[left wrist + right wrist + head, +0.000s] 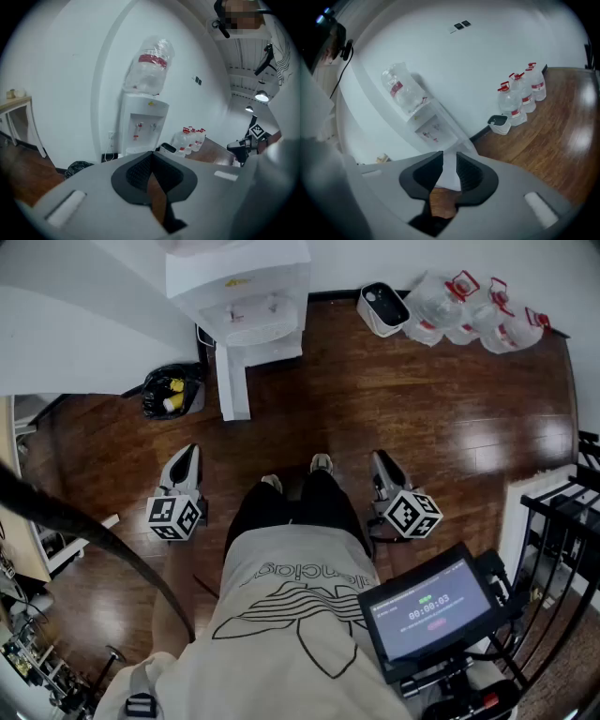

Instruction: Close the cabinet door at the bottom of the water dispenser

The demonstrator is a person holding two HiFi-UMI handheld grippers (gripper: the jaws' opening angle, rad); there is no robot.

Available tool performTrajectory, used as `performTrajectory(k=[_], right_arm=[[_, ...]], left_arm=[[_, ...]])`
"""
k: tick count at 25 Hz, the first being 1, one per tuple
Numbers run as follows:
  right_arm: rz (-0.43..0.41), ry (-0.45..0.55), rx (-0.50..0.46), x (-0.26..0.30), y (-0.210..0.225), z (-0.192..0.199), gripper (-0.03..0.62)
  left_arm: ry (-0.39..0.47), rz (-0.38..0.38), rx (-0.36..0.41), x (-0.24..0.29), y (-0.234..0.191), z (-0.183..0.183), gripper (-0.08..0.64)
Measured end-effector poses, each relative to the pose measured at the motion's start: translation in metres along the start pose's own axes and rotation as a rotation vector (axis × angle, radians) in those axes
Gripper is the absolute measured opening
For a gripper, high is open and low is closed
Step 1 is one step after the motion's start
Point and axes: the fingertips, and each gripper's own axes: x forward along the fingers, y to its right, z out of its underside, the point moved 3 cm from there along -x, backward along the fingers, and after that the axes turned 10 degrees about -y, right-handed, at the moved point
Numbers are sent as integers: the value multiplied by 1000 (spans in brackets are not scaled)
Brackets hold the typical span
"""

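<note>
At eleven o'clock, swung out edge-on from the base of the tall white plastic water dispenser [239, 296]: the thin white cabinet door [232, 381]. Likely light, stiff and free on its hinge, so best nudged on the flat outer face near the free edge, no grip needed. Left gripper [187, 457] pressed together, empty. Right gripper [380, 457] parted by a narrow slit, pinching nothing. Black bagged waste bin [173, 390] at ten o'clock, near that outer face, crowding the approach. Small white tub [382, 307] and clear red-capped water jugs [469, 306] at one o'clock, well apart.
</note>
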Motion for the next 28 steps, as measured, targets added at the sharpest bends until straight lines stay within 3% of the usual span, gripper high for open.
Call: performTrajectory(k=[2, 7, 9, 12, 17, 20, 21, 25, 28], right_arm=[[61, 48, 18, 5, 12, 12, 66], [163, 101, 31, 32, 39, 52, 71], [170, 86, 18, 49, 54, 67, 84], [161, 79, 14, 79, 91, 76, 94], [151, 120, 41, 116, 150, 91, 94], [157, 144, 57, 135, 185, 100, 94], [160, 151, 63, 143, 196, 103, 95], [173, 194, 66, 169, 238, 111, 98], [197, 192, 69, 186, 269, 130, 98]], left_arm=[[-32, -1, 3, 9, -13, 23, 20], [-68, 33, 34, 46, -38, 78, 20], [-47, 28, 18, 67, -53, 98, 20], [-18, -40, 10, 103, -76, 128, 20], [-57, -81, 43, 147, -91, 178, 21], [-53, -75, 46, 180, -93, 201, 107], [-47, -77, 39, 190, -97, 210, 145], [41, -100, -10, 227, -121, 236, 170], [128, -139, 30, 240, -131, 241, 179]])
